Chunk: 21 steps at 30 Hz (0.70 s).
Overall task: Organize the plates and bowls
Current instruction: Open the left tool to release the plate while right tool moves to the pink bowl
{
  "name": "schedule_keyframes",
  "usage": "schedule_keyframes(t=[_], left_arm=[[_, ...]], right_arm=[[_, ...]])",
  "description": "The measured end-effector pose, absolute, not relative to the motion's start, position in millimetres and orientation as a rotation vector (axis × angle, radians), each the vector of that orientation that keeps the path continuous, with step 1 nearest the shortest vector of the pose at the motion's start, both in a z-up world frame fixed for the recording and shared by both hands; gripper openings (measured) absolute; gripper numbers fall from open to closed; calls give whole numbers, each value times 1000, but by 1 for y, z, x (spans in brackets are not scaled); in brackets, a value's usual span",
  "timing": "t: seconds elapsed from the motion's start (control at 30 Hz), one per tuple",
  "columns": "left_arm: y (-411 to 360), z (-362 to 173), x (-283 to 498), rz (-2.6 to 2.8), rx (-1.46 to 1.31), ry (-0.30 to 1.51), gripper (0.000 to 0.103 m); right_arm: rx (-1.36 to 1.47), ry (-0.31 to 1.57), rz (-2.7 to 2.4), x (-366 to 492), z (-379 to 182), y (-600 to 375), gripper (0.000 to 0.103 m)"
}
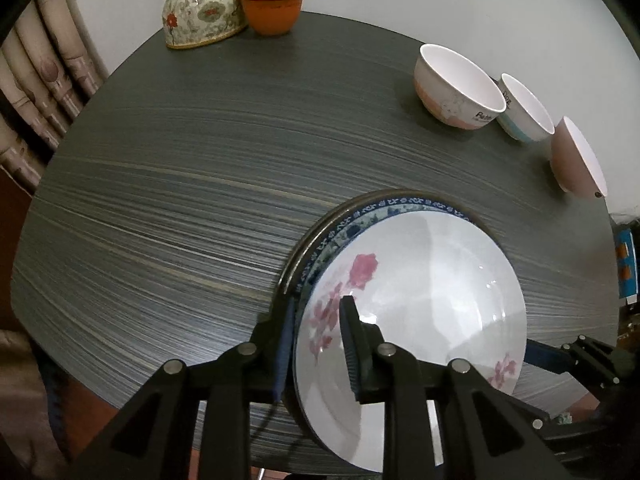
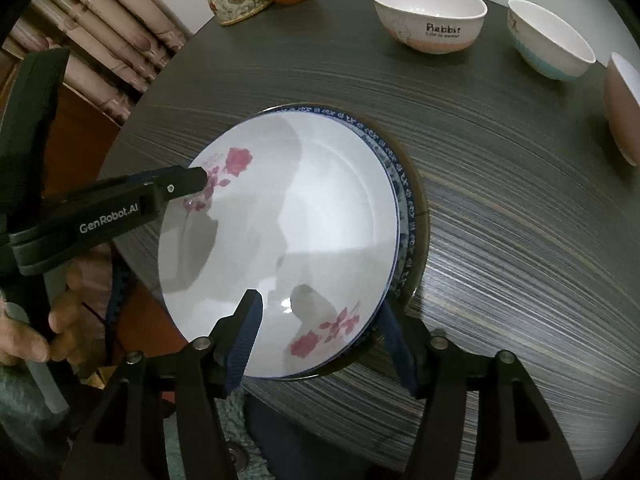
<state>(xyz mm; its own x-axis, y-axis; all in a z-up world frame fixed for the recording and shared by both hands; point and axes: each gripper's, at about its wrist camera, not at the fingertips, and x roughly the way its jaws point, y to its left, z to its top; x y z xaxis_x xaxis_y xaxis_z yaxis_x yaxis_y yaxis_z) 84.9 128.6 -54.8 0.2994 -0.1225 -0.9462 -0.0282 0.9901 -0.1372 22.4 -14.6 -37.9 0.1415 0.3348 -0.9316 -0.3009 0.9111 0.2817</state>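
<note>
Your left gripper (image 1: pixel 316 344) is clamped on the rim of the white plate with pink flowers (image 1: pixel 420 280), one finger under the stack edge and the other pressed on the plate's inner face. That plate sits on top of a blue-patterned plate (image 1: pixel 352 228), which rests on a dark-rimmed plate (image 1: pixel 316 236) at the near edge of the table (image 1: pixel 180 200).

In your right wrist view the flowered plate (image 2: pixel 288 216) fills the centre. Your right gripper (image 2: pixel 320 340) straddles its rim at 6 o'clock with the jaws spread wide: one finger lies over the plate, the other outside the stack, and neither visibly pinches it. Your left gripper (image 2: pixel 188 184) enters there from 9 o'clock.

From the left wrist view, three bowls stand between 1 and 3 o'clock: the Rabbit bowl (image 1: pixel 456 88), a white bowl with a blue band (image 1: pixel 524 108) just beside it, and a pink bowl (image 1: pixel 576 156). At 11 o'clock a floral teapot (image 1: pixel 200 12) touches an orange lidded cup (image 1: pixel 274 6).
</note>
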Motion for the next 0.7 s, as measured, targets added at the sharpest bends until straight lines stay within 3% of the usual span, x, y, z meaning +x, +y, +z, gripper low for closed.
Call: schedule_keyframes(t=[0.53,0.7], left_arm=[[145,-35,76,-90,-230,1184,24],[140,-36,73,-124,-240,1167,24]], right_arm=[[80,1282,500,20,-24,-37,62],[272,1216,443,36,-12,-92,62]])
